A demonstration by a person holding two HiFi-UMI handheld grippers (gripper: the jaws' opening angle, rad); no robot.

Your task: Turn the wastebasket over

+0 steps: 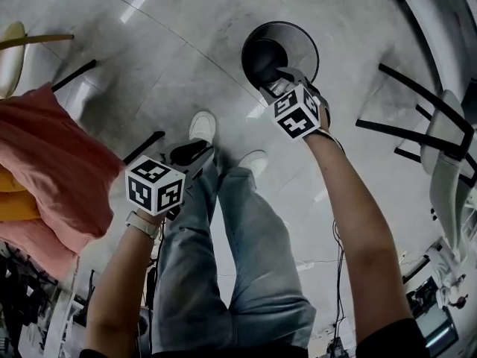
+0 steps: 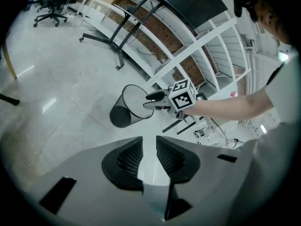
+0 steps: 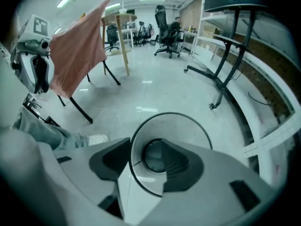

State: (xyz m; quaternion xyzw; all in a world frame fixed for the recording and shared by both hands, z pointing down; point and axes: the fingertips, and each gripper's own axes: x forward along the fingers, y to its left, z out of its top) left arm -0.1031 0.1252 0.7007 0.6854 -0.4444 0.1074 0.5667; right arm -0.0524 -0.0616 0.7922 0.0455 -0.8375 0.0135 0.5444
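A dark mesh wastebasket (image 1: 292, 42) stands upright on the grey floor with its mouth up. My right gripper (image 1: 277, 78) hangs over its near rim and is open. In the right gripper view, one jaw is over the inside of the wastebasket (image 3: 188, 128) and the other outside it. The near rim shows in the gap of the right gripper (image 3: 141, 160), and the pads do not press on it. My left gripper (image 1: 191, 154) is held back over the person's legs, away from the basket. Its jaws stand a little apart with nothing between them (image 2: 149, 160). The left gripper view shows the wastebasket (image 2: 126, 108) and the right gripper (image 2: 151, 100) from the side.
The person's legs and white shoes (image 1: 203, 125) are between me and the basket. A pink cloth (image 1: 52, 162) hangs over a wooden stand at the left. A white shelving rack (image 3: 254, 84) and black frame legs (image 1: 406, 136) run along the right. Office chairs (image 3: 164, 32) stand far off.
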